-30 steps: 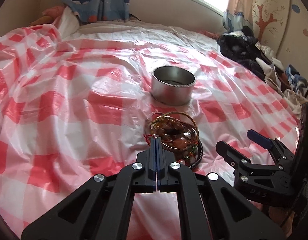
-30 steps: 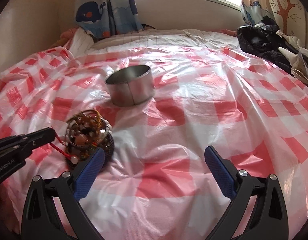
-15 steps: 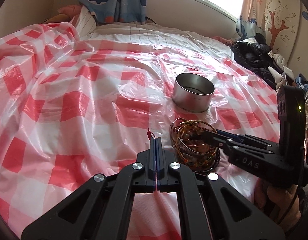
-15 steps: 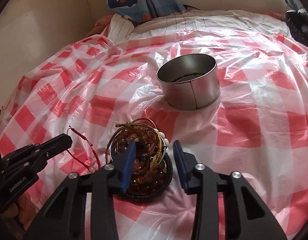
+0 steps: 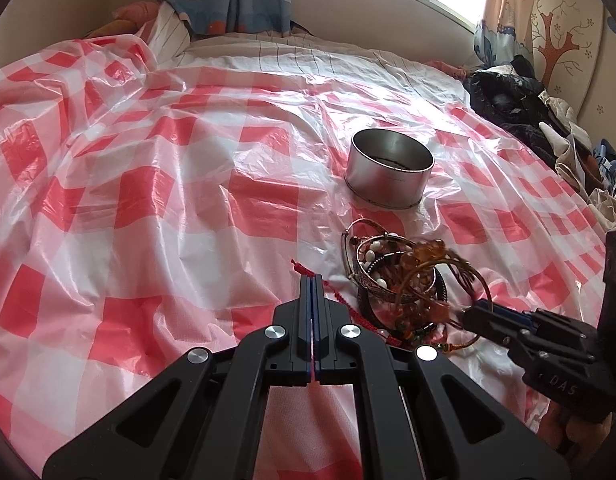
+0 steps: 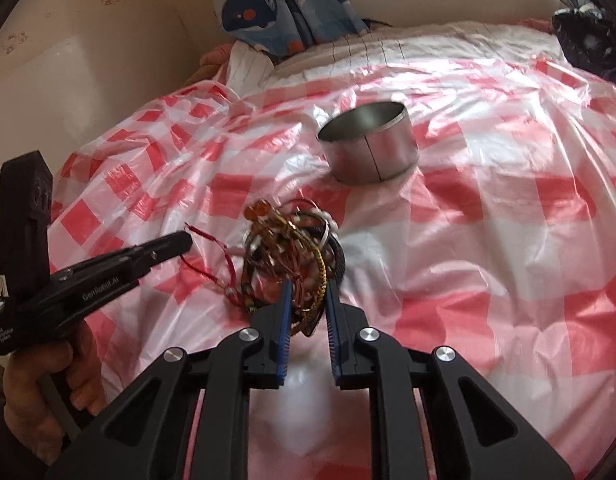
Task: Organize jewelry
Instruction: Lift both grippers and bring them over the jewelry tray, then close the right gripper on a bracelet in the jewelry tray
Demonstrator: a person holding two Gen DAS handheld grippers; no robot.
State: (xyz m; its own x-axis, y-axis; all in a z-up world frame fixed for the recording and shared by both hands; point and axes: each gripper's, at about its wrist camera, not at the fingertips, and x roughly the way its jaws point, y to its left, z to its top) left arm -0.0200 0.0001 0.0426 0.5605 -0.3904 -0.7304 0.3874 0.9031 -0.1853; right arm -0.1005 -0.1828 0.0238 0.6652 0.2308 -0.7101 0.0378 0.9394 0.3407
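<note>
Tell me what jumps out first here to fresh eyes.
The tangle of bracelets on the red-checked sheet, in front of both grippers. The right gripper has some strands between its opening jaws; the left gripper is shut on a red cord trailing from the pile. Just beyond stands an open metal tin.

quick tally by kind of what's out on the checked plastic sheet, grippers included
metal tin: 1
tangled jewelry pile: 1, pieces too knotted to count
red cord: 1
grippers: 2, left gripper, right gripper
total: 5
</note>
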